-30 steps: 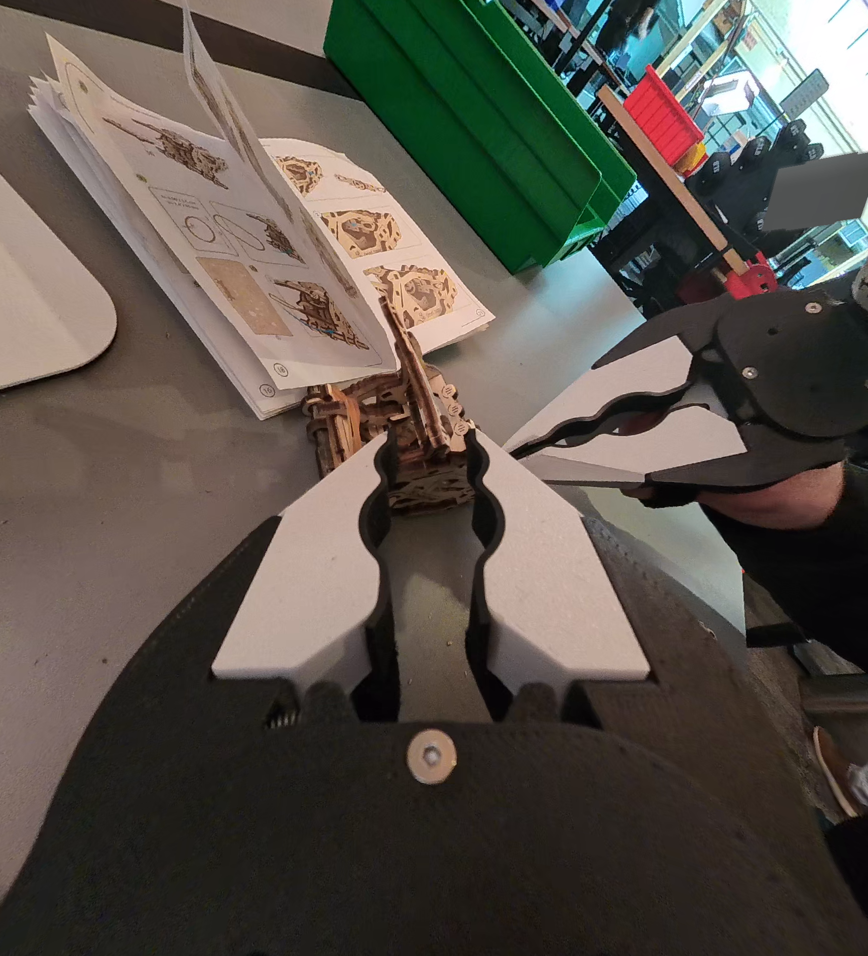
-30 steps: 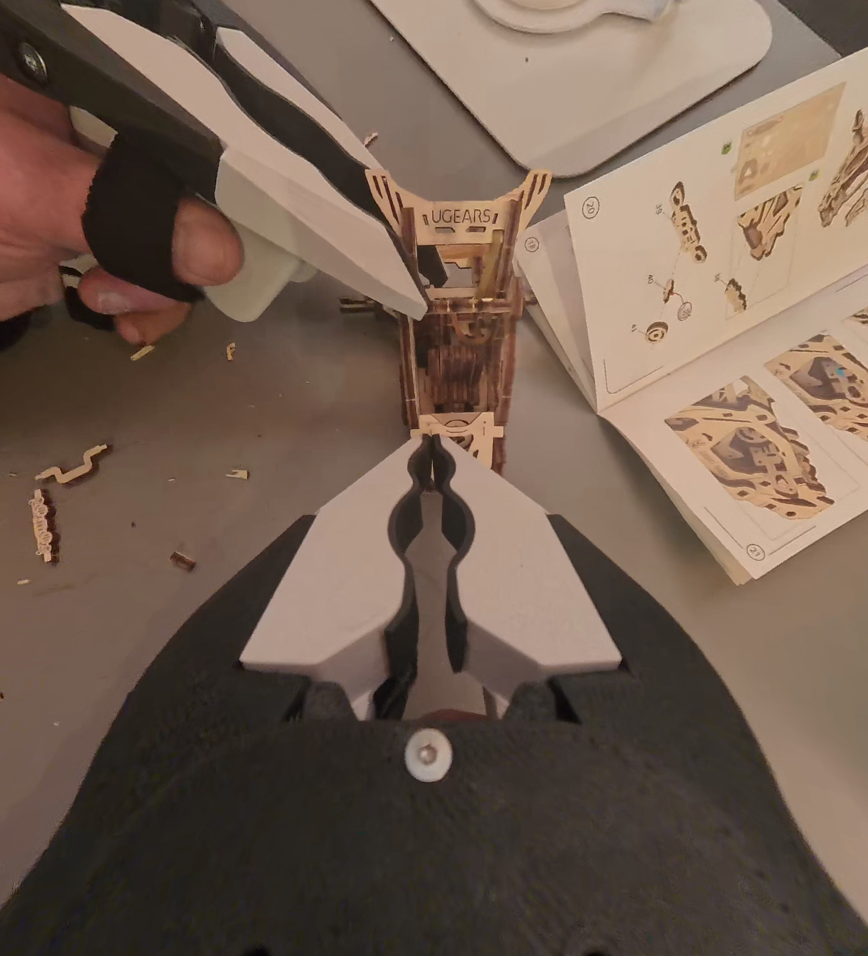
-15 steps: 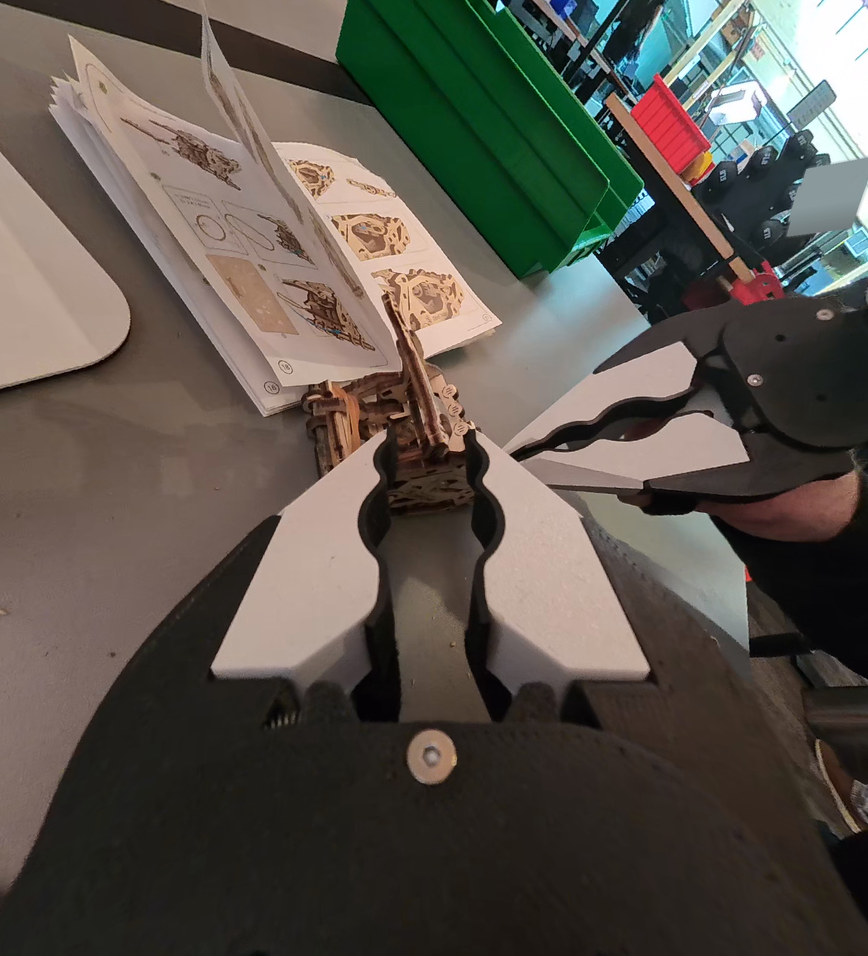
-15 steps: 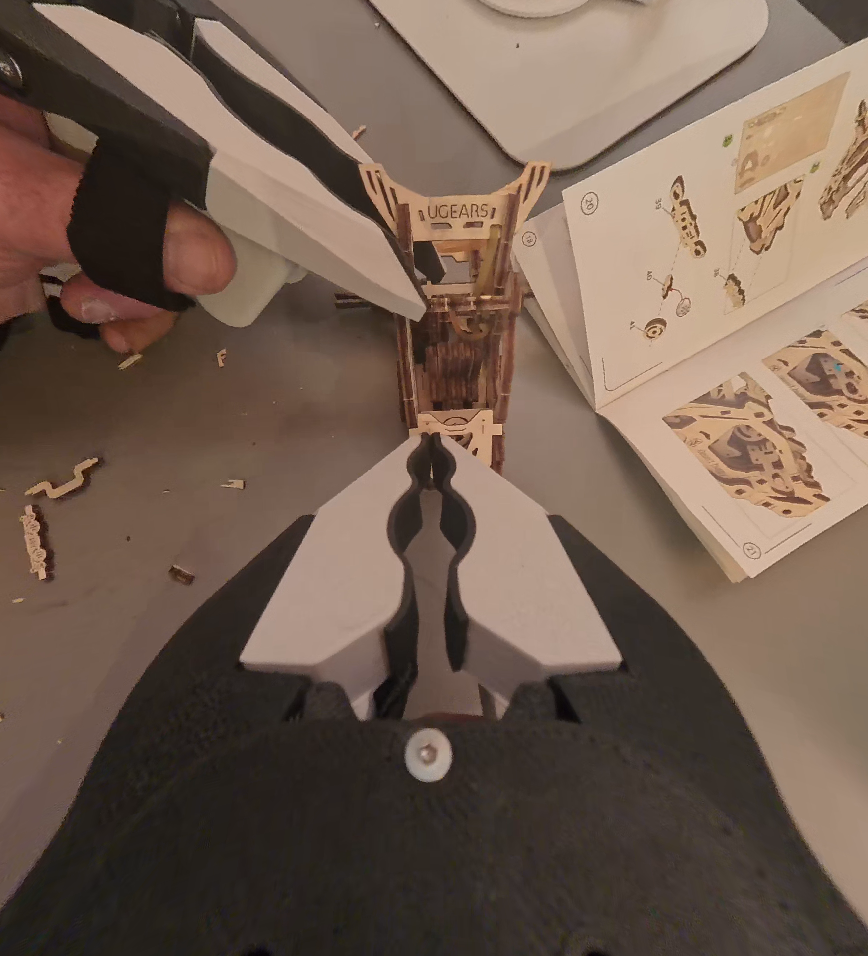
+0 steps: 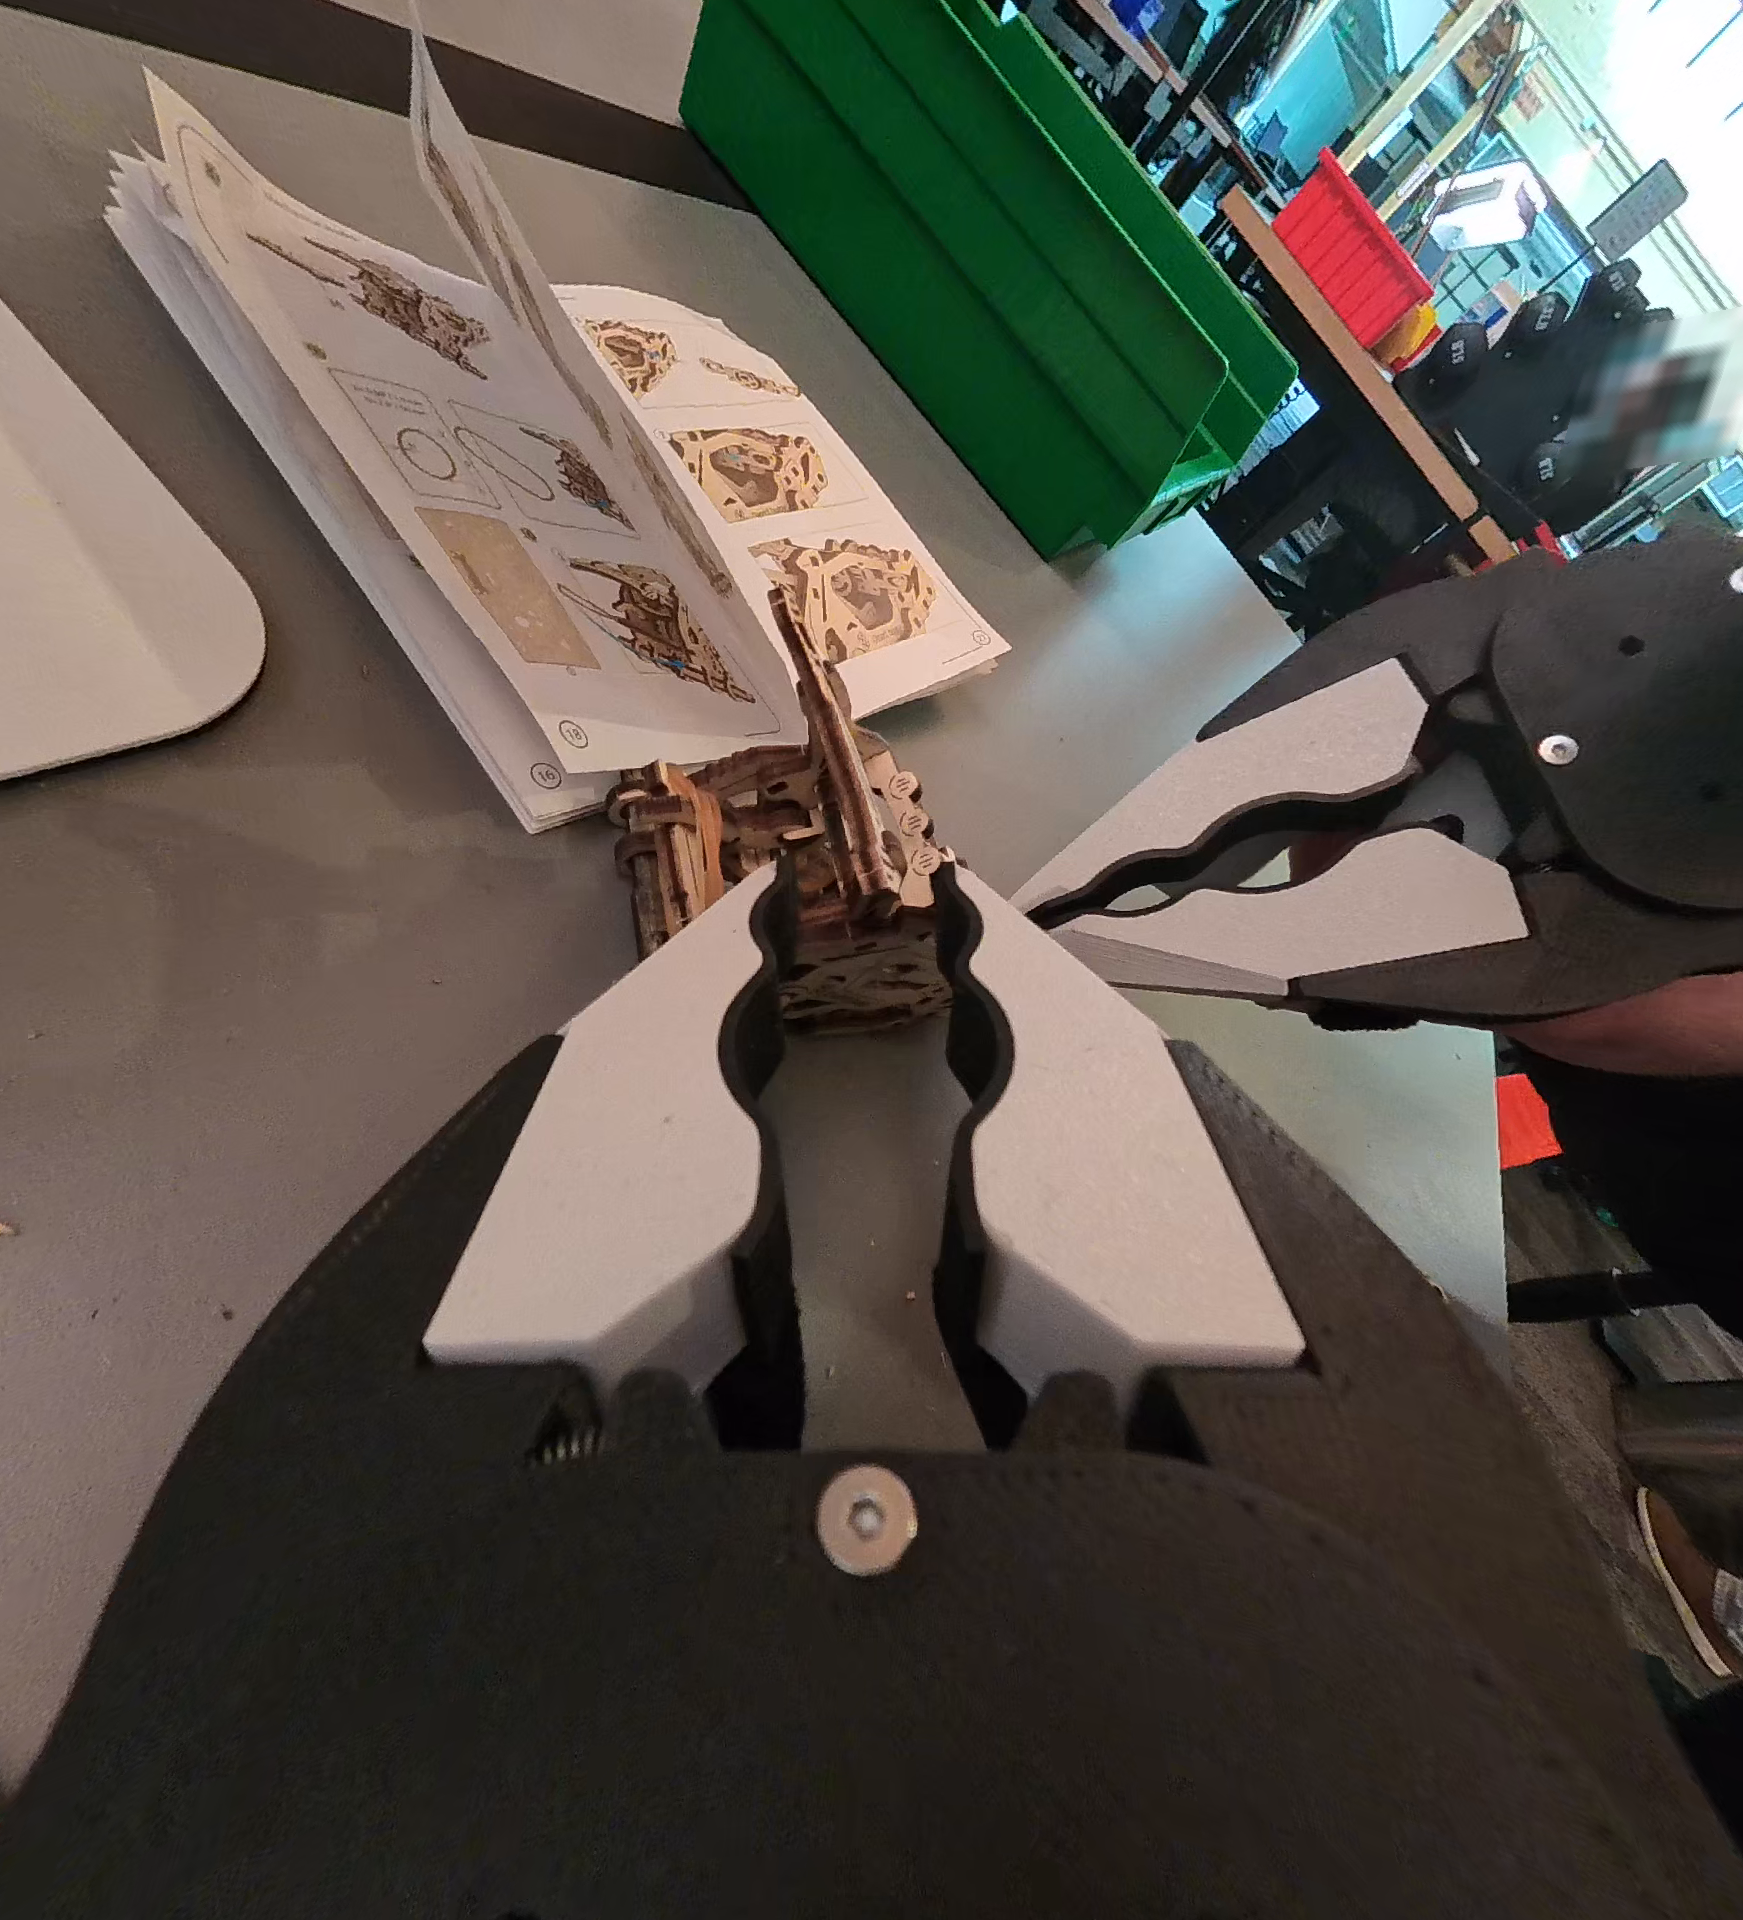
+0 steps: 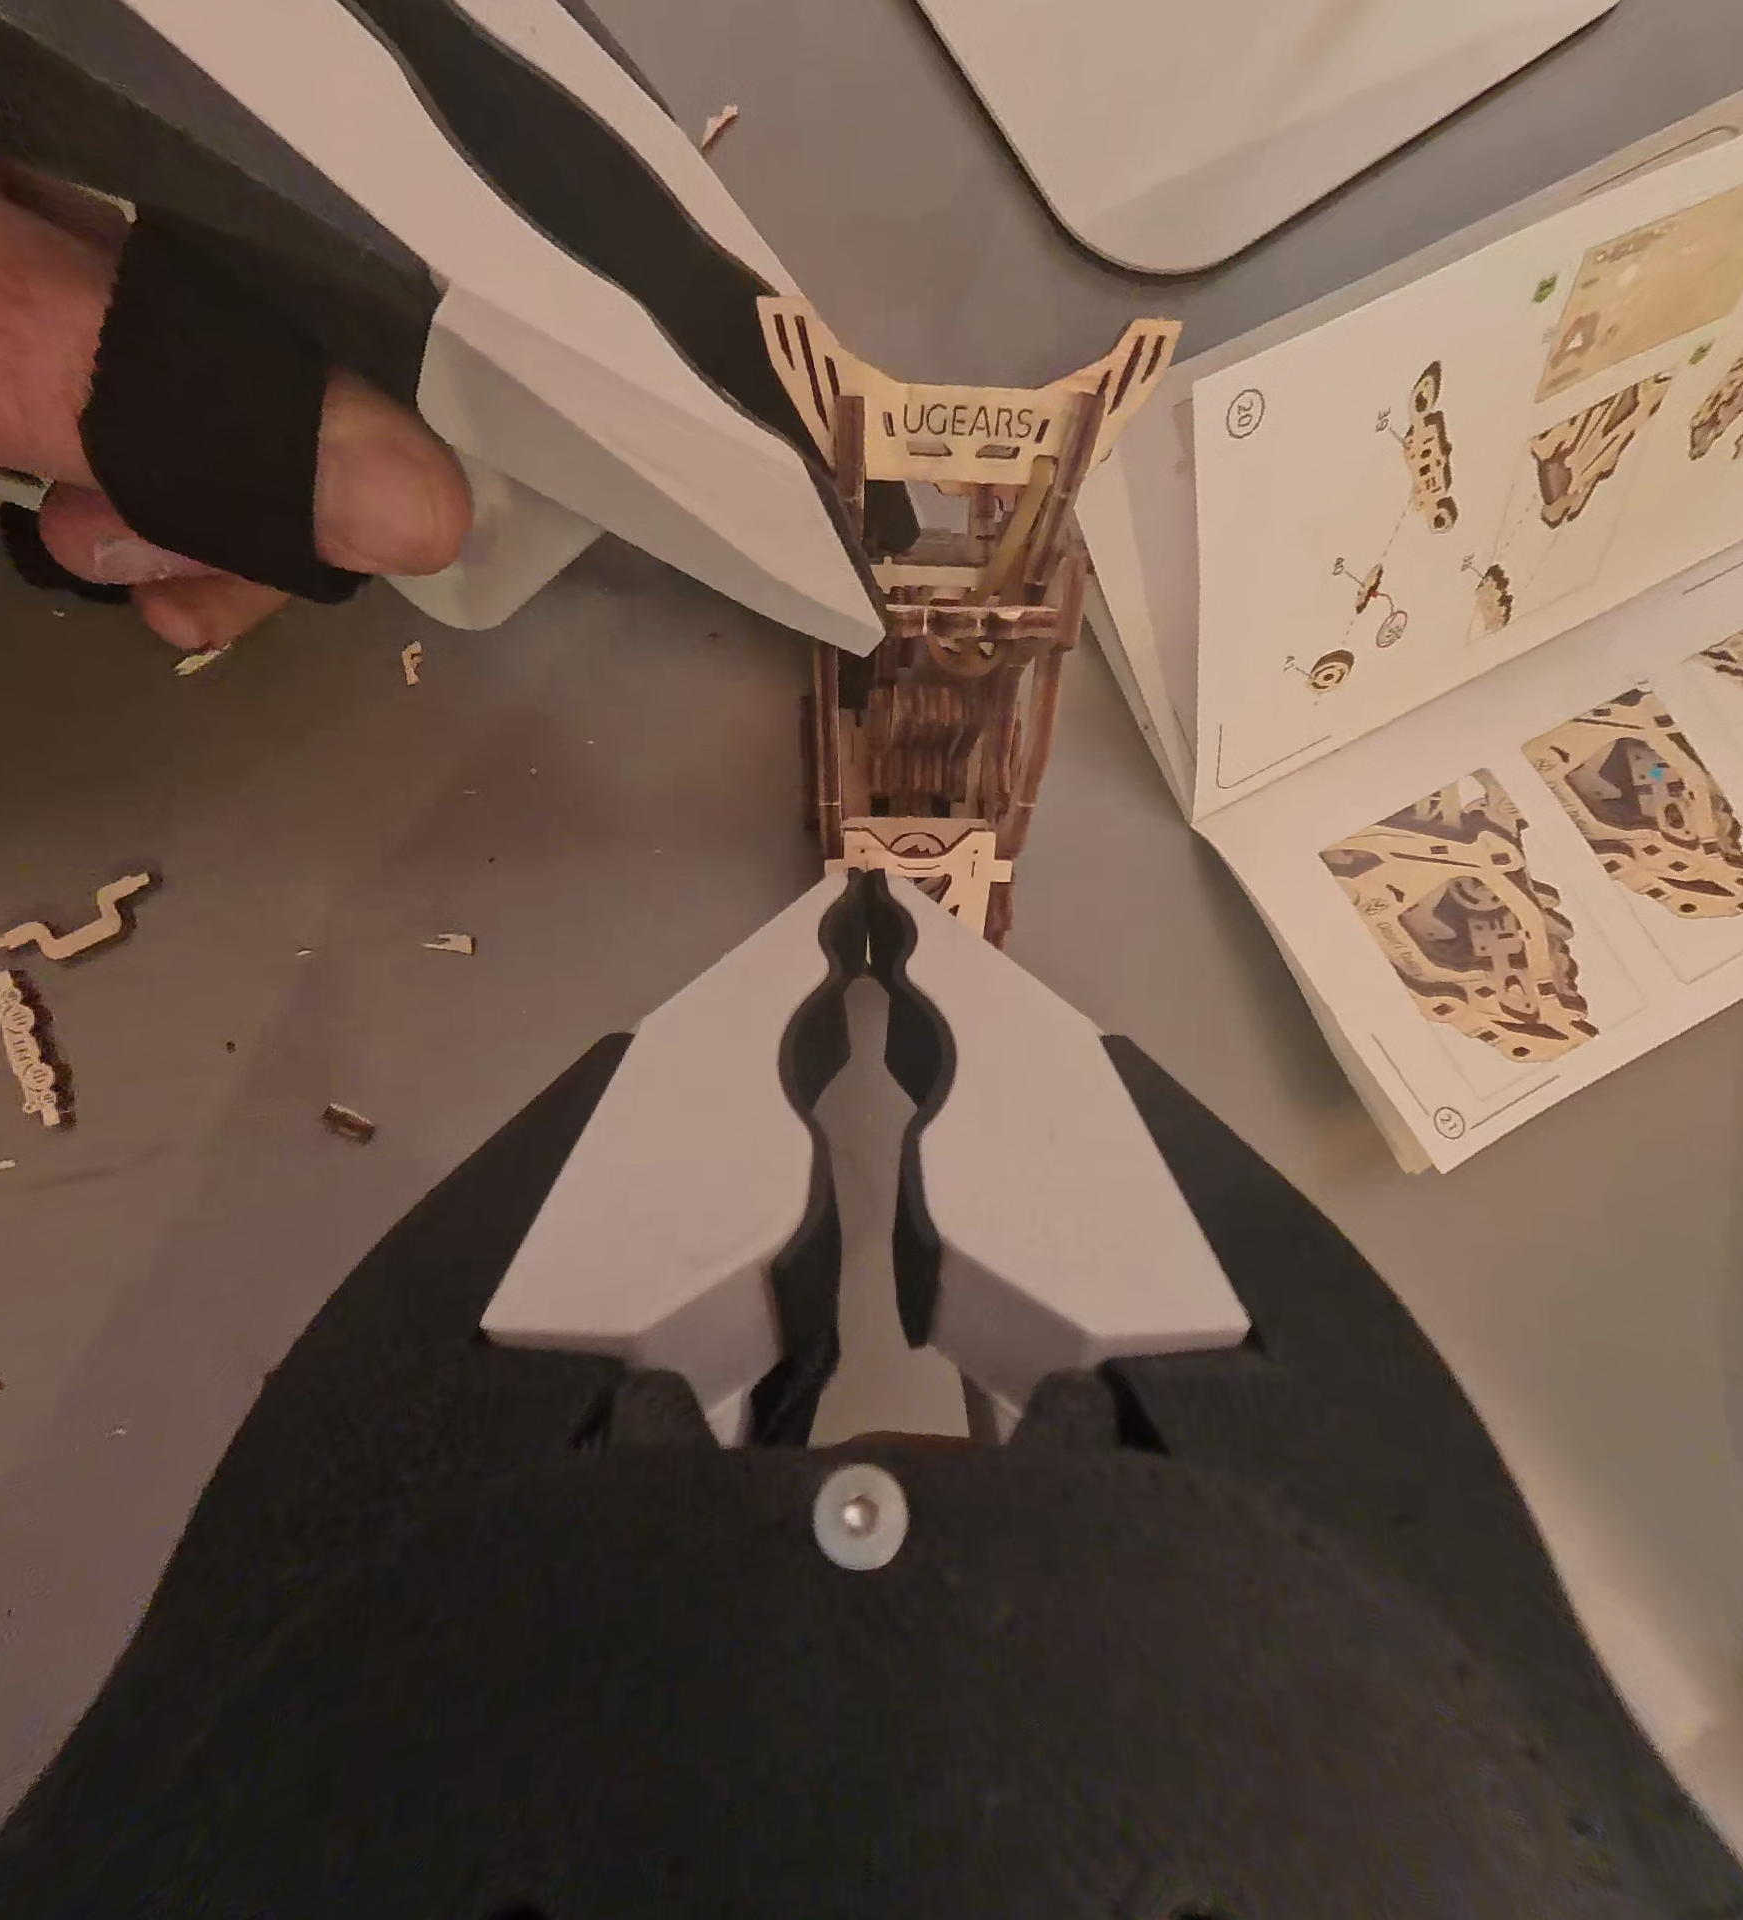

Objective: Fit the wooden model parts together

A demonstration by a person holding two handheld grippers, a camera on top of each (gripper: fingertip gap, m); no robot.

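Note:
The wooden model, a small laser-cut frame of light and dark plywood, stands on the grey table. My left gripper is shut on its near end, one finger on each side. In the right wrist view the model stands upright in the centre, and my right gripper is shut on a thin light plate at its near end. The left gripper comes in from the upper left and clamps the model's top. The right gripper also shows in the left wrist view, its tips at the model's right side.
An open instruction booklet lies just behind the model; it is right of it in the right wrist view. A white board lies left and green bins stand behind. Wood scraps lie on the table. The table edge runs close on the right. About 5 centimetres separates my left fingertips from my right.
Both grippers keep their hold on the model. The views have shifted only slightly; the model stays in place.

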